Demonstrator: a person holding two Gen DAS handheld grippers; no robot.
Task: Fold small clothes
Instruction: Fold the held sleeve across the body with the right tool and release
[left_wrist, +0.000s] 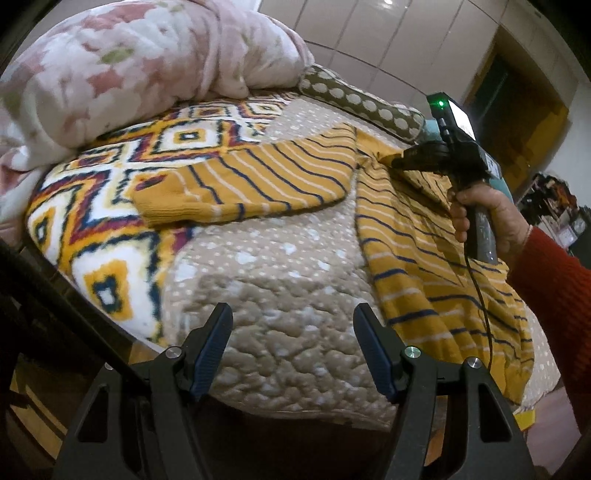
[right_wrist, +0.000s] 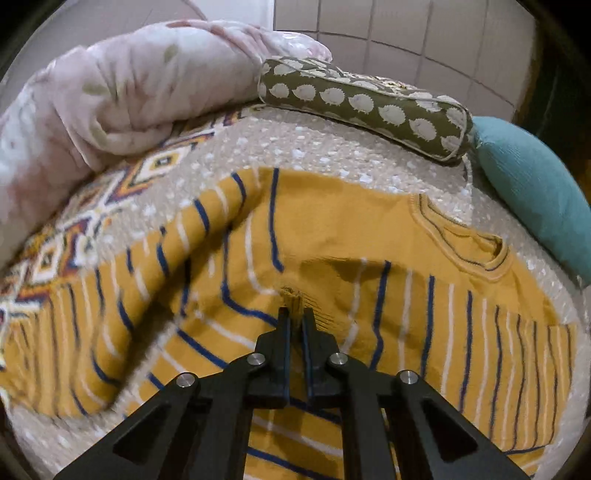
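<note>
Now right gripper (right_wrist: 296, 314) pinches sweater (right_wrist: 332, 251) — left gripper (left_wrist: 293, 325) open.

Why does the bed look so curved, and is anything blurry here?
Fisheye lenses bulge both views. Right wrist view: the striped sweater smears at its left sleeve, and the right gripper casts a shadow on it. Left wrist view: sharper, with glare on the ceiling.

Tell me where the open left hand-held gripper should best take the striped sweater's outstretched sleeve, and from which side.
Probably at the ribbed cuff of the sleeve. It is the free end, thick enough to pinch, lying flat on the patterned blanket. The left hand-held gripper could come from the near bed edge, one finger sliding under. The right hand-held gripper is shut on the sweater.
</note>
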